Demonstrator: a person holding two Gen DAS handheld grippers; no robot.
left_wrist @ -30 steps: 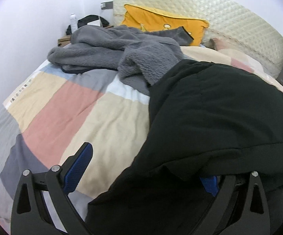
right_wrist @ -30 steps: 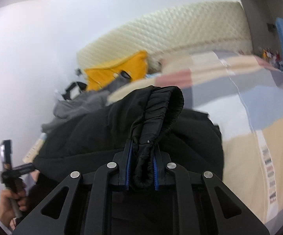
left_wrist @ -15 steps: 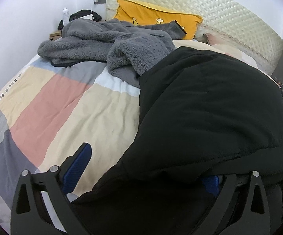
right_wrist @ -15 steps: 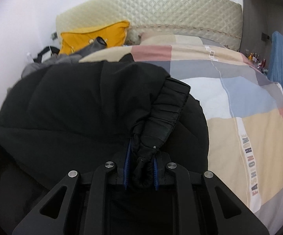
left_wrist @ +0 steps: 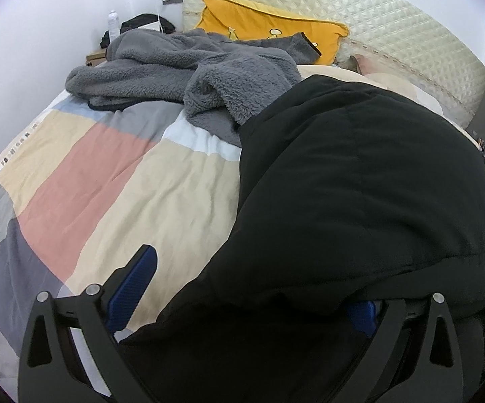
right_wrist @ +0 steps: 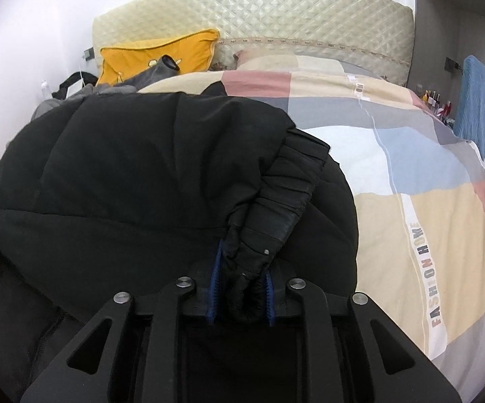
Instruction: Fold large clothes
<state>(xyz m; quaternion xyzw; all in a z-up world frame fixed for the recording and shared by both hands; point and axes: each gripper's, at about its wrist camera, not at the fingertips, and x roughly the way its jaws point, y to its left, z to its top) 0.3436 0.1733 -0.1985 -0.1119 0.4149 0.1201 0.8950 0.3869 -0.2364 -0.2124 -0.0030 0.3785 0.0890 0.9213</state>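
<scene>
Right tool [right_wrist: 240, 294] has its blue pads parting around the gathered elastic cuff [right_wrist: 289, 198] of a black padded jacket [right_wrist: 135, 174]; the bunched fabric sits between the pads, and whether they press it at this instant cannot be told for sure, though the gap is narrow and looks full of cloth. Left tool [left_wrist: 242, 297] stands wide, with 1 blue pad [left_wrist: 131, 285] bare over the quilt at about 8 o'clock in its view and the other mostly buried under the jacket's edge at about 5 o'clock; nothing is pinched there.

The jacket lies heaped on the bed's patchwork quilt [left_wrist: 84, 194], filling the lower right of the left wrist view and the left and centre of the right wrist view. From the right tool the sleeve runs away toward 1 o'clock, its long axis slanting up and right across the folded body, cuff end nearest the pads. The bulk of the garment spreads toward 10 o'clock from that tool.

Judging by this, the sleeve is being laid over the body and let go, so the right hand is the nearer to the cuff, and the left is placed at the jacket's near edge.

A grey fleece garment [left_wrist: 188, 67] lies crumpled toward 12 o'clock, beside a yellow pillow [left_wrist: 269, 30] against the quilted headboard [left_wrist: 393, 33].
</scene>
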